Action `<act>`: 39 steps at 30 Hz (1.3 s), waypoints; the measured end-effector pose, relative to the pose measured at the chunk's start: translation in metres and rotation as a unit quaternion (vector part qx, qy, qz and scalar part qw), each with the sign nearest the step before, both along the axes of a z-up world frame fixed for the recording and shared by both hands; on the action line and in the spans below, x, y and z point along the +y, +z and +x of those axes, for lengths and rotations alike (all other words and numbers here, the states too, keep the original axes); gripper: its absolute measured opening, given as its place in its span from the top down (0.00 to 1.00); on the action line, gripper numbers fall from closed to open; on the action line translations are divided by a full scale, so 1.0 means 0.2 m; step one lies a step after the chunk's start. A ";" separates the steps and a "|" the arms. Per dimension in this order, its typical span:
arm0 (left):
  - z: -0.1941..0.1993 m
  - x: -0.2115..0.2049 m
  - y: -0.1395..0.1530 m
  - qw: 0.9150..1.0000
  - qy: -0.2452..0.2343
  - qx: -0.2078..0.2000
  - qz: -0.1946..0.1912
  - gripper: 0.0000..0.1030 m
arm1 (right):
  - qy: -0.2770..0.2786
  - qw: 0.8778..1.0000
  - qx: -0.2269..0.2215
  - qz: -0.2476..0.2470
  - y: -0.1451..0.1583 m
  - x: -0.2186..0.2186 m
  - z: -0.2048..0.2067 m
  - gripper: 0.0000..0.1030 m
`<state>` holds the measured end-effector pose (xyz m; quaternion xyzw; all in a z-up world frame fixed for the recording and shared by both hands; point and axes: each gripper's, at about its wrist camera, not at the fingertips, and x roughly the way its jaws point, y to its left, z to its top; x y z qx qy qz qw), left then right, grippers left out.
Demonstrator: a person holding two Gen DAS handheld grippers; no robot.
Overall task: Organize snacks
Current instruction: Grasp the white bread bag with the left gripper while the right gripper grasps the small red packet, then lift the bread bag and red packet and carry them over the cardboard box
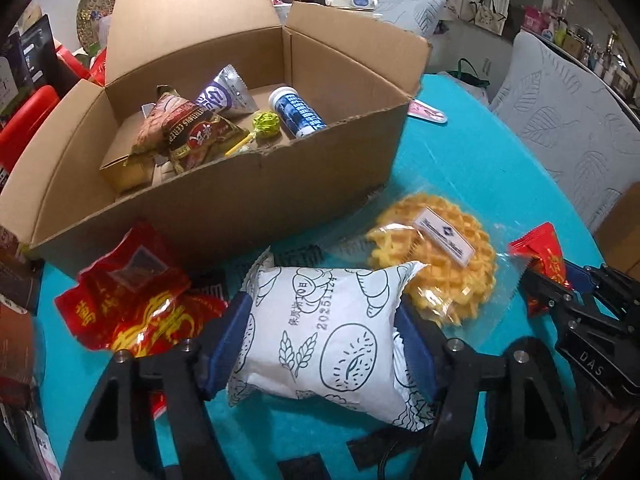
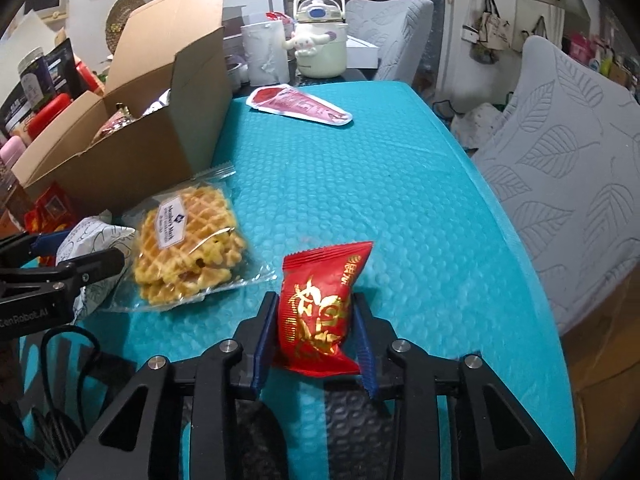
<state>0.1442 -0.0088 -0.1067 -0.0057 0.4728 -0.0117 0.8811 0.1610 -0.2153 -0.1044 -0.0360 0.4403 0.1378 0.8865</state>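
Your left claw [image 1: 320, 344] pinches the white printed bread packet [image 1: 324, 340]; your right claw [image 2: 316, 320] has its pads against the small red foil snack pouch [image 2: 320, 312]. Both packets lie low over the teal bubble-wrap desk [image 2: 400, 184]. Ahead of the left claw, the open cardboard box [image 1: 224, 200] already holds several snacks. Left outside: the clear-bagged yellow waffles [image 1: 436, 256], a crumpled red bag [image 1: 136, 304] and a pink flat pouch [image 2: 300, 108].
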 end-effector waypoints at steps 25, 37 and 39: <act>-0.51 -0.15 0.03 0.999 -0.027 0.015 0.014 0.31 | 0.040 0.999 0.011 0.023 0.01 -0.01 -0.49 0.66; -0.48 -0.14 -0.09 0.999 -0.035 0.018 0.024 0.05 | 0.035 0.999 0.015 0.022 0.00 0.00 -0.55 0.66; -0.48 -0.12 -0.10 0.999 -0.032 0.015 0.016 0.05 | 0.034 0.999 0.013 0.021 0.00 0.00 -0.55 0.66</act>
